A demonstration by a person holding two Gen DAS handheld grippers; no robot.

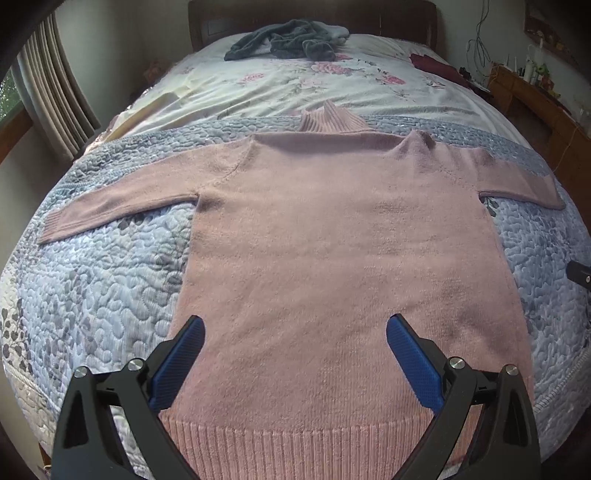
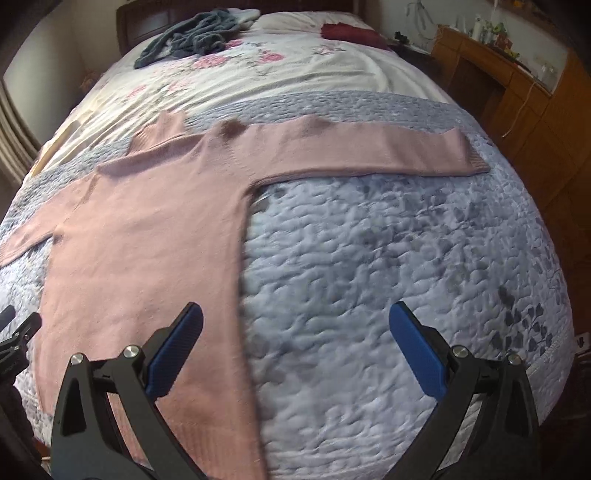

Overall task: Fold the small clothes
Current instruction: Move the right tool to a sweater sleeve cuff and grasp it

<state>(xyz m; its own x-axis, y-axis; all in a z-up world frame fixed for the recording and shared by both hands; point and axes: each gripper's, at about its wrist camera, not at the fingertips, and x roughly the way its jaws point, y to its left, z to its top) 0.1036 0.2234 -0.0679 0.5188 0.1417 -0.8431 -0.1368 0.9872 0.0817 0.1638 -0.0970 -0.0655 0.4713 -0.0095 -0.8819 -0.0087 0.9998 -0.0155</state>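
Sweater (image 1: 332, 240) lies flat on quilt (image 2: 388, 277), grey clothes (image 1: 284, 42) beyond; left tongs (image 1: 295, 328) and right tongs (image 2: 295, 317) gape, empty.

Inventory count, for your reference:

- Pink sweater (image 1: 332, 240): one, laid flat on the bed. You can count two sleeves and one ribbed collar on it.
- Grey-blue garment heap (image 1: 284, 42): one, at the far end of the bed. Whether it holds more than one item cannot be told.
- Dark red cloth (image 2: 349, 31): one, at the far right corner of the bed.
- Bed coverings: two, namely one grey-blue quilted cover (image 1: 110, 280) and one white floral sheet (image 1: 295, 88).
- Wooden headboard (image 1: 314, 13): one.
- Wooden cabinet (image 2: 517, 99): one, right of the bed.
- Curtain (image 1: 51, 88): one.
- Left gripper (image 1: 295, 334) and right gripper (image 2: 295, 325): two in total, each with two blue-padded fingers.
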